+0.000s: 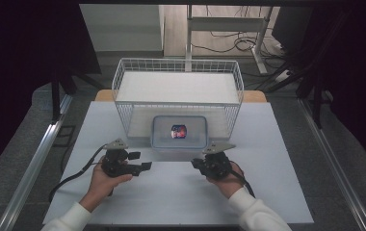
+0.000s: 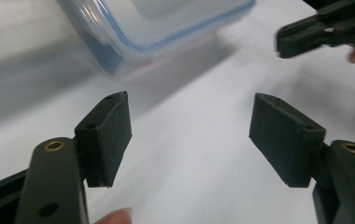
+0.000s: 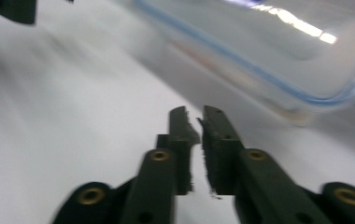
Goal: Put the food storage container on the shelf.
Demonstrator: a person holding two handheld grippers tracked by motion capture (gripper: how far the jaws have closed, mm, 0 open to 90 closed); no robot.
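- Left gripper (image 1: pixel 141 161) is held with jaws apart, nothing between them.
- Right gripper (image 1: pixel 196 164) is closed, empty.
- Plastic box (image 1: pixel 179 131) is set on the table (image 1: pixel 267 144), touching the wire basket (image 1: pixel 178 79).

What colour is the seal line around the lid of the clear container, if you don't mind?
Blue, on the container; clearest in the left gripper view.

White sleeves (image 1: pixel 255 211); black tools, brass screws.
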